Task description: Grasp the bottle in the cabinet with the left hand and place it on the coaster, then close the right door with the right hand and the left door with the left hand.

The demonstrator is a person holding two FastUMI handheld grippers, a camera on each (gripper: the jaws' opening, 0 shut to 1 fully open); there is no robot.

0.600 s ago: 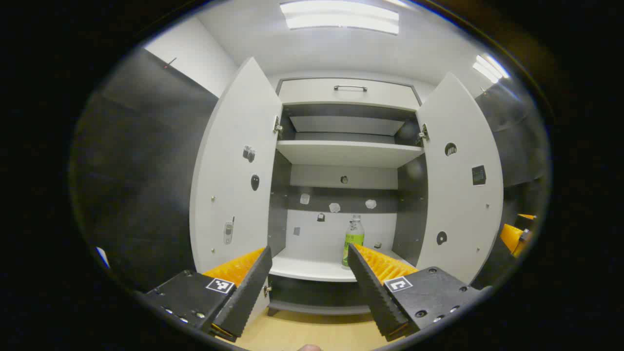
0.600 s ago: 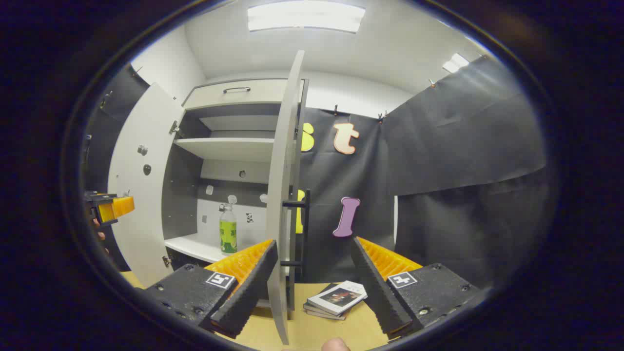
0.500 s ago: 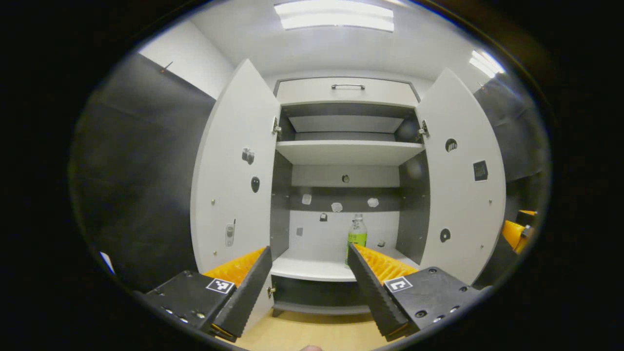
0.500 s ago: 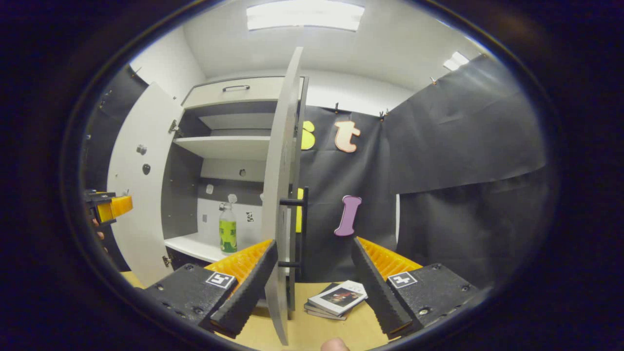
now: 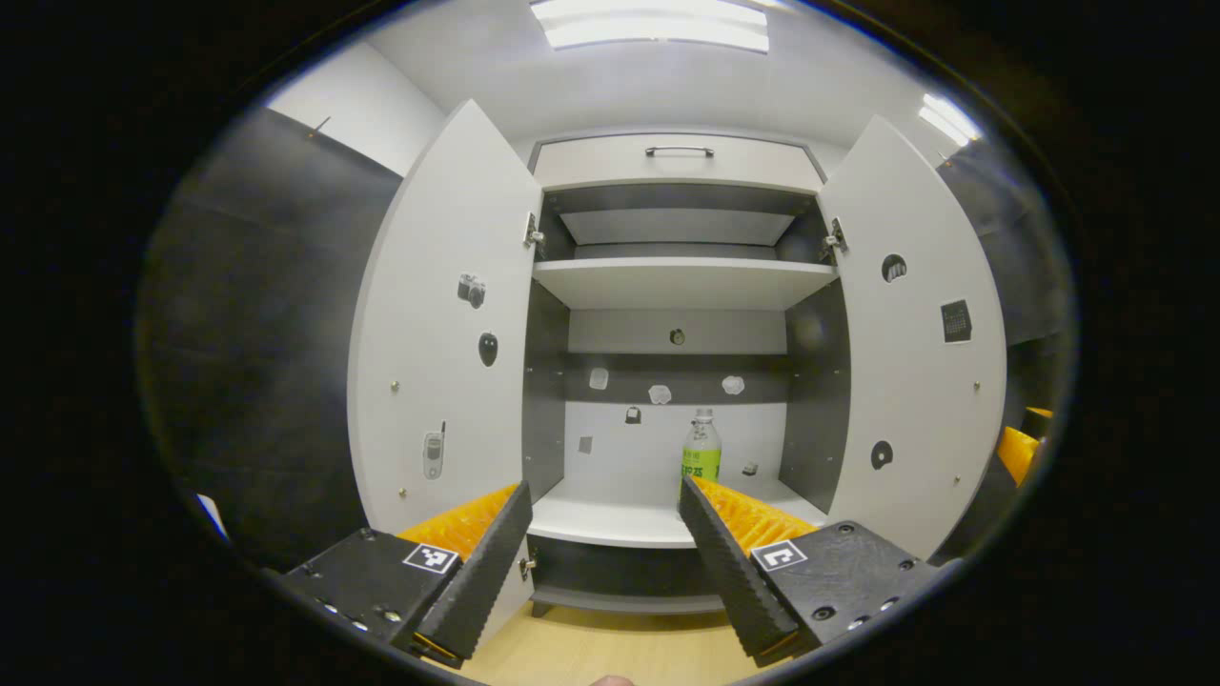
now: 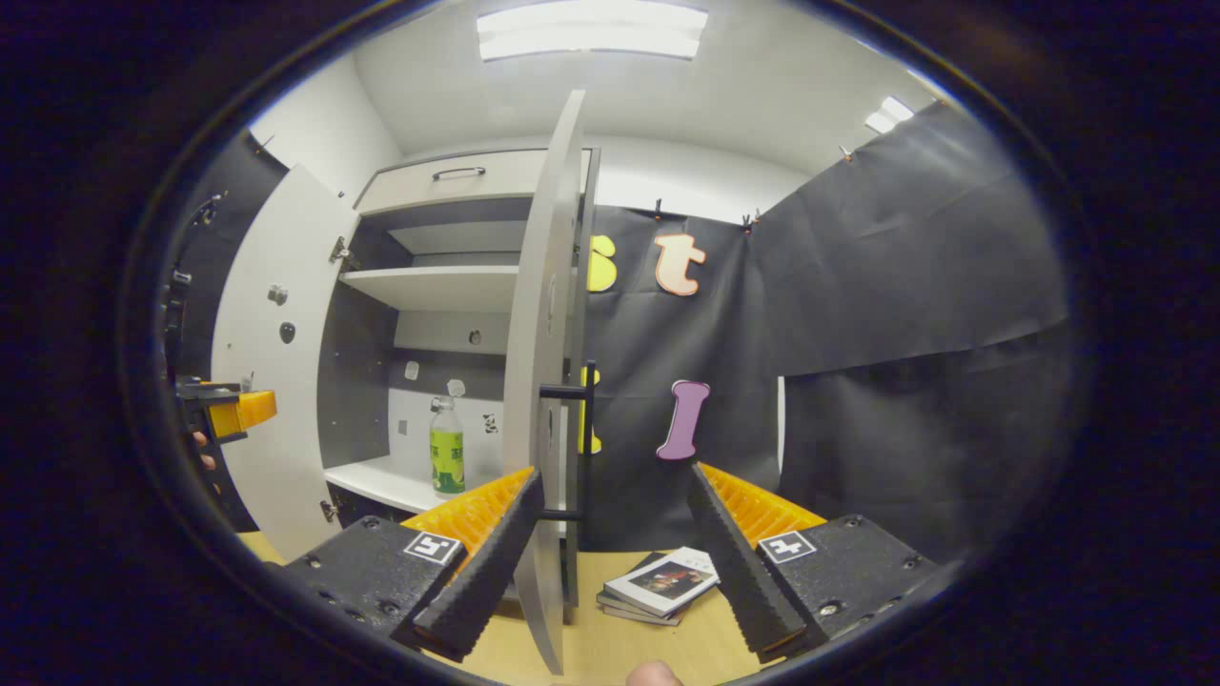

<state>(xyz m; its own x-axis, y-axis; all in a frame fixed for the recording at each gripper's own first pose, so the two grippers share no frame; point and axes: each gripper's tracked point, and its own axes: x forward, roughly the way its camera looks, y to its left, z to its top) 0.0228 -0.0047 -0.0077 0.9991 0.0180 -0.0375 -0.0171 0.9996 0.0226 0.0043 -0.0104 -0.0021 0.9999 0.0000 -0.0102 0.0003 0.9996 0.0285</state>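
A clear bottle with a green label (image 5: 701, 454) stands upright on the lower shelf (image 5: 610, 522) of the open cabinet, toward its right side. My left gripper (image 5: 604, 510) is open in front of the cabinet, short of the shelf, with the bottle just above its right finger. Both doors hang wide: the left door (image 5: 438, 333) and the right door (image 5: 915, 343). In the right gripper view the bottle (image 6: 445, 457) stands behind the right door's edge (image 6: 543, 381). My right gripper (image 6: 615, 505) is open, and that edge with its dark handle (image 6: 583, 438) stands between its fingers. The left gripper (image 6: 233, 410) is at the far left.
A stack of books (image 6: 658, 586) lies on the wooden surface (image 6: 696, 638) by the right door's foot. A drawer with a handle (image 5: 679, 152) tops the cabinet, above an upper shelf (image 5: 681, 281). Black cloth walls flank the cabinet on both sides.
The left gripper view has drawn closer to the cabinet, which looks larger, the bottle shifting slightly right. The right gripper has edged right, so the door edge sits further left.
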